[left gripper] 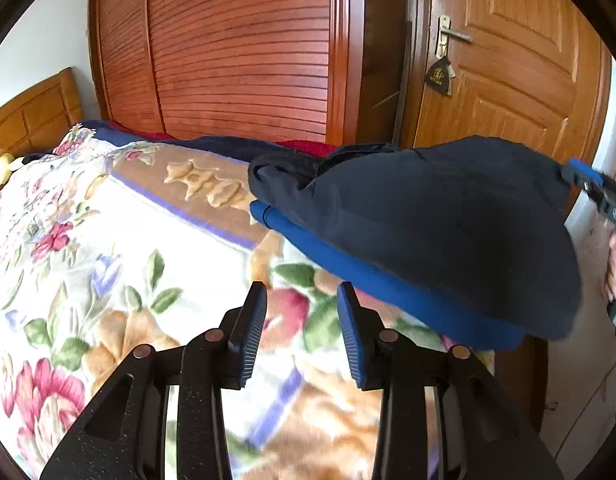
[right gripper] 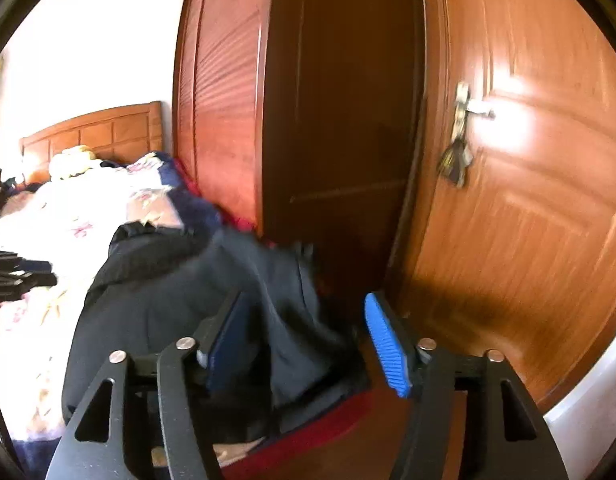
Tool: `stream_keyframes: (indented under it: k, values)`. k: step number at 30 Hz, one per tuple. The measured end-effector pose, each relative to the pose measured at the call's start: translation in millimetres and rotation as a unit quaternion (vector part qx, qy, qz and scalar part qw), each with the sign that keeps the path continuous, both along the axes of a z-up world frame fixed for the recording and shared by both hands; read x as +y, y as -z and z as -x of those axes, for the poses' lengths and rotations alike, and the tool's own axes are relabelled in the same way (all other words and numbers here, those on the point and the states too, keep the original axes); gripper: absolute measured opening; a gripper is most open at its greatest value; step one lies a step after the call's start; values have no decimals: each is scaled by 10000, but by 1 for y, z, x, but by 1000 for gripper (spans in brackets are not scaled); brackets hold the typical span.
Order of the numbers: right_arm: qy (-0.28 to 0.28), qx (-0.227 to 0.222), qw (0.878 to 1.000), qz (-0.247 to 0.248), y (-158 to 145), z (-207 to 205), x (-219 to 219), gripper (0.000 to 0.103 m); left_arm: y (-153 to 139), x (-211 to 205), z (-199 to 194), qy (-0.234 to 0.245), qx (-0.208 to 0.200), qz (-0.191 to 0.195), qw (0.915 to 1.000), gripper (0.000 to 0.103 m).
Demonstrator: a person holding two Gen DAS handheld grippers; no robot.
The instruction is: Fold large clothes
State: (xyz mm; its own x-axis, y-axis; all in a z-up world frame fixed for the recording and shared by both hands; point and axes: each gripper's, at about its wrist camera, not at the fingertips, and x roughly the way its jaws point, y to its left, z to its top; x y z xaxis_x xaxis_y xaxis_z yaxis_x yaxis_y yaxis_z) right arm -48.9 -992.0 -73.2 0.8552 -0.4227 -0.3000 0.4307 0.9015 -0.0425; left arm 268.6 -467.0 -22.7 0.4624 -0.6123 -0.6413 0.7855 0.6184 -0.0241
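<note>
A large dark navy garment [left gripper: 448, 224] with a bright blue lining edge lies bunched at the bed's far corner; in the right wrist view it [right gripper: 180, 300] drapes over the bed edge. My left gripper [left gripper: 302, 332] is open and empty, above the floral blanket, short of the garment. My right gripper [right gripper: 308, 340] is open and empty, its left finger over the garment, its right finger beside the bed. The right gripper's blue tip also shows in the left wrist view [left gripper: 584, 172] at the garment's right end.
The bed carries a floral blanket [left gripper: 88, 240] with a wooden headboard [left gripper: 32, 116]. A slatted wardrobe [left gripper: 244, 48] and a wooden door [left gripper: 516, 60] with a handle and keys stand behind. A yellow plush toy [left gripper: 0, 168] lies by the headboard.
</note>
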Motion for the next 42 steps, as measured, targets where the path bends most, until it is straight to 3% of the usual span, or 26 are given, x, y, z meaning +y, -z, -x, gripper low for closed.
stream_keyframes:
  k: [4, 9, 14, 19, 22, 28, 32, 38, 42]
  values:
    - [-115, -109, 9995, 276, -13, 2, 30, 70, -4, 23, 17, 17, -81, 85, 9999, 37]
    - [-670, 373, 9968, 224, 10, -37, 42, 70, -11, 59, 42, 95, -90, 197, 9997, 37]
    - [-767, 1000, 9904, -562, 31, -77, 0, 70, -16, 90, 65, 50, -245, 162, 9996, 38]
    - [-494, 1068, 9910, -631, 27, -75, -6, 70, -23, 116, 80, -41, -273, 244, 9993, 40]
    - [-388, 1049, 9926, -468, 14, -75, 18, 70, -28, 130, 89, -149, -263, 334, 9990, 46]
    - [-754, 926, 9927, -151, 11, -54, 81, 70, -42, 160, 113, -364, -480, 453, 9972, 60]
    - [-991, 889, 9908, -239, 15, -34, 106, 70, -48, 175, 128, -468, -612, 469, 9959, 70]
    - [-1419, 863, 9854, -378, 17, -14, 148, 72, -44, 199, 145, -680, -668, 491, 9942, 70]
    - [-1786, 874, 9794, -352, 19, -6, 190, 78, -33, 223, 148, -1038, -458, 544, 9921, 70]
